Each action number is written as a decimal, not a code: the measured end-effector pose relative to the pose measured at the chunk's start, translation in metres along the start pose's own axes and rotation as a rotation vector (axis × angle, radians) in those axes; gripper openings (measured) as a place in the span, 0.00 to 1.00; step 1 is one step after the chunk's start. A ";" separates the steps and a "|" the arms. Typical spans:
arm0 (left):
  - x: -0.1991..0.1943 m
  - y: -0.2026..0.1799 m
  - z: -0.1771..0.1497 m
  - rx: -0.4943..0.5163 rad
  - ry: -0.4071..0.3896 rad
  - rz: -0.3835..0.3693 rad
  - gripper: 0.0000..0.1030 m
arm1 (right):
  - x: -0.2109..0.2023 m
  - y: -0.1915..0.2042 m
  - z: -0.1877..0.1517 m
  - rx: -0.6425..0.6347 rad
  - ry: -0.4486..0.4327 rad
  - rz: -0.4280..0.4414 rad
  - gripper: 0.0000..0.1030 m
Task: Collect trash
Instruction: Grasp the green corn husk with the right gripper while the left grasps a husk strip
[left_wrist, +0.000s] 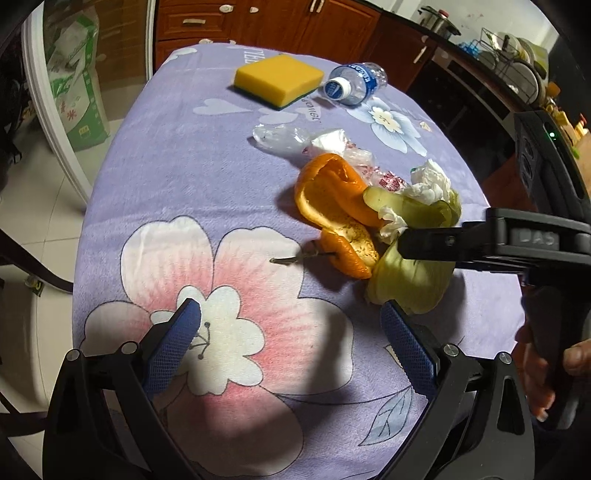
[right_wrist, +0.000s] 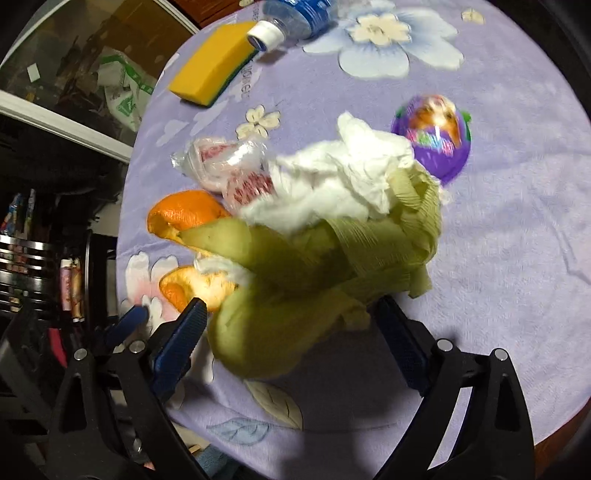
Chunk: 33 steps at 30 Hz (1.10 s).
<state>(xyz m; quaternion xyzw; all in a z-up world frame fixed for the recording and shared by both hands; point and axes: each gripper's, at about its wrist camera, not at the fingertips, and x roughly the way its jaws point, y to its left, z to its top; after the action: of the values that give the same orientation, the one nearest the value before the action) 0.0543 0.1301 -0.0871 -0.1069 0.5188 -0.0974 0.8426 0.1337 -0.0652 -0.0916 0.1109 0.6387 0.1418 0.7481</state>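
The work surface is a table covered with a lilac floral tablecloth (left_wrist: 155, 177). The trash forms one cluster toward the right edge of the table, roughly midway along its length.

Cluster contents:
- Orange peel (left_wrist: 332, 206), curled, lying on the cloth at the left side of the cluster, with a small stem beside it.
- Green vegetable leaves (right_wrist: 295, 295), touching the orange peel and partly lying over it.
- Crumpled white tissue (right_wrist: 343, 173), resting on top of the leaves.
- Crumpled clear plastic wrapper with red print (right_wrist: 236, 170), touching the tissue and the peel on the far side.
- Purple egg-shaped wrapper (right_wrist: 436, 144), just beside the tissue, nearer the right edge; its detail is blurred.

Toward the far edge of the table lie a yellow sponge with a green underside (left_wrist: 279, 79) and a plastic water bottle (left_wrist: 354, 83) on its side, white cap on, just beside each other.

Left gripper (left_wrist: 291, 332): fingers spread wide apart, holding nothing, positioned over the large pink flower print near the near edge, left of the cluster.

Right gripper (right_wrist: 291, 343): fingers spread apart, one on each side of the near end of the green leaves. The left pad (right_wrist: 181, 339) appears close to the leaves; firm contact cannot be confirmed. In the left wrist view, the right gripper reaches into the cluster from the right edge, gripped by a hand (left_wrist: 543, 373).
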 end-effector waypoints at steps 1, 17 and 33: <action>0.000 0.001 0.000 -0.002 0.000 -0.002 0.95 | 0.001 0.003 0.000 -0.017 -0.020 -0.018 0.86; 0.002 -0.027 0.012 0.061 -0.016 -0.032 0.95 | -0.033 -0.045 -0.007 -0.132 -0.056 -0.051 0.19; 0.003 -0.019 0.019 0.052 -0.016 0.022 0.95 | -0.022 -0.023 -0.014 -0.234 -0.049 -0.004 0.11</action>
<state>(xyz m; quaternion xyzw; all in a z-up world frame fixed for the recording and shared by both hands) 0.0714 0.1124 -0.0756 -0.0801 0.5103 -0.1007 0.8503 0.1186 -0.0943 -0.0812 0.0246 0.5996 0.2112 0.7715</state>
